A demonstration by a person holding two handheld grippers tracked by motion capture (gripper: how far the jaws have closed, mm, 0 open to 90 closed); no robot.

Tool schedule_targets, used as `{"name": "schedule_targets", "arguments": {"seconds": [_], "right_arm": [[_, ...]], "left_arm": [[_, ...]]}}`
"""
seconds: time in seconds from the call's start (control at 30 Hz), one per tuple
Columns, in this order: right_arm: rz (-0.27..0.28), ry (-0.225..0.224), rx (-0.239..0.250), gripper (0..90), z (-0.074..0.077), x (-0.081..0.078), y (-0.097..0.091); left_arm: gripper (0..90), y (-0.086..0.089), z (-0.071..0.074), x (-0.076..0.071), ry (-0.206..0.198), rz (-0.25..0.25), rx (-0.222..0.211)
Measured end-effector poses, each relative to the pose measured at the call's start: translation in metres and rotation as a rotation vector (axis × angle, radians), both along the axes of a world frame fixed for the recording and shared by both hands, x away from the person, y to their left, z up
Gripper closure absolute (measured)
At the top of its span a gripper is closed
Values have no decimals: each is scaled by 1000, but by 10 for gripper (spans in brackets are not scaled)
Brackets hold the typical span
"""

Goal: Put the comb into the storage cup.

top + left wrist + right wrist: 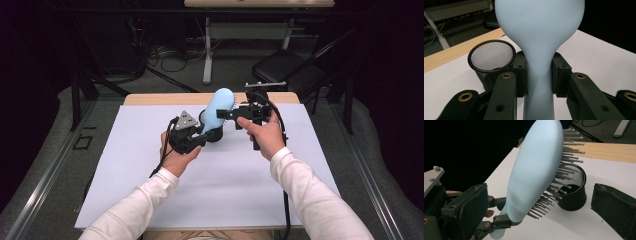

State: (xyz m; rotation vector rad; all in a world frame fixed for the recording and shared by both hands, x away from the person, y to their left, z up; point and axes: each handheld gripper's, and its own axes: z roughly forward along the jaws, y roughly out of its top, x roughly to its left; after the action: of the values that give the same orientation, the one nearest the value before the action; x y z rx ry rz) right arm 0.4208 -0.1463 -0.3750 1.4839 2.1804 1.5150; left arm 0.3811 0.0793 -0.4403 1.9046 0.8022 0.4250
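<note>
Near the table's far edge: left gripper (200, 141) clamped on hairbrush (218, 108) handle
Right gripper (226, 114) jaws apart; I'd steady the head, keeping bristles off the mesh cup (491, 57).

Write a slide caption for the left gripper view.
Left gripper clamps the neck of a pale blue hairbrush, beside a black mesh cup on the white table.

Worktop (150, 175): wooden, white sheet (225, 185) covering most of surface, bare wood strip along far edge. Black mesh cup (491, 56) stands upright on sheet, near far edge.
</note>
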Motion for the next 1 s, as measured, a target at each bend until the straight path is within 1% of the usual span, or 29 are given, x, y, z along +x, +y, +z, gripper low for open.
{"name": "schedule_targets", "arguments": {"seconds": [0.23, 0.47, 0.73, 0.83, 1.0], "right_arm": [[6, 10, 31, 34, 1, 1, -2], [3, 9, 48, 52, 2, 1, -6], [10, 18, 67, 110, 1, 3, -9], [12, 20, 77, 142, 0, 3, -10], [20, 26, 92, 150, 0, 4, -10]], "left_arm": [[700, -2, 0, -2, -6, -10, 2], [700, -6, -1, -4, -13, -21, 2], [700, -10, -2, -7, -19, -36, 1], [700, -11, -2, -8, -24, -43, 8], [700, -13, -3, -10, -34, -46, 15]]}}
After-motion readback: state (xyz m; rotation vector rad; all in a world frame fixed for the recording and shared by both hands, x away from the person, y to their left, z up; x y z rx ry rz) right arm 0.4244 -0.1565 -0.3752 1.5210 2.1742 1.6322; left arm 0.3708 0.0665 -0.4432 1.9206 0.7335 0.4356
